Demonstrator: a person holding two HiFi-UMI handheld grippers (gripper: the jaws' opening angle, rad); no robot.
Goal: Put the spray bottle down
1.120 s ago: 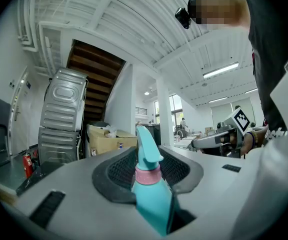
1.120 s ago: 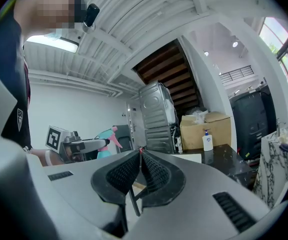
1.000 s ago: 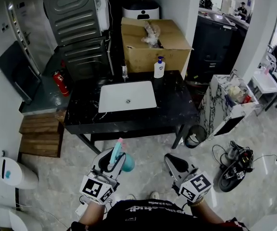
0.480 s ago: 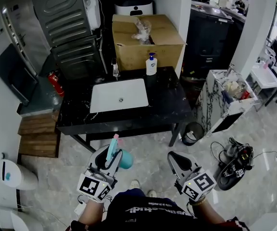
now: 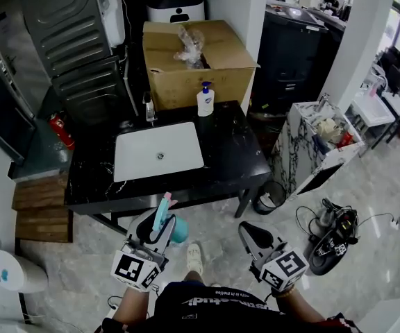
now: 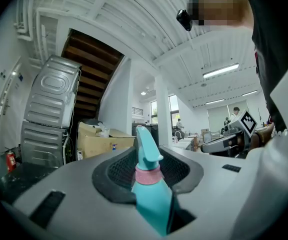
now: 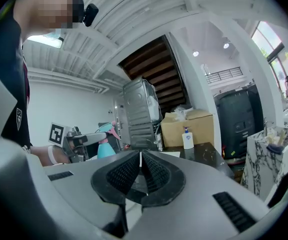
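Marble floor (image 5: 217,214); black counter (image 5: 233,152) w/ white sink (image 5: 158,141); cardboard box (image 5: 186,83) behind.

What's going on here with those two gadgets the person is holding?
A person stands before a black counter with a white sink, a hand-held gripper in each hand. The left hand-held gripper is clamped on a teal spray bottle, held upright in the air short of the counter. The right hand-held gripper is shut and empty. The bottle is not yet put down.

No legible text, label, brand or number anywhere.
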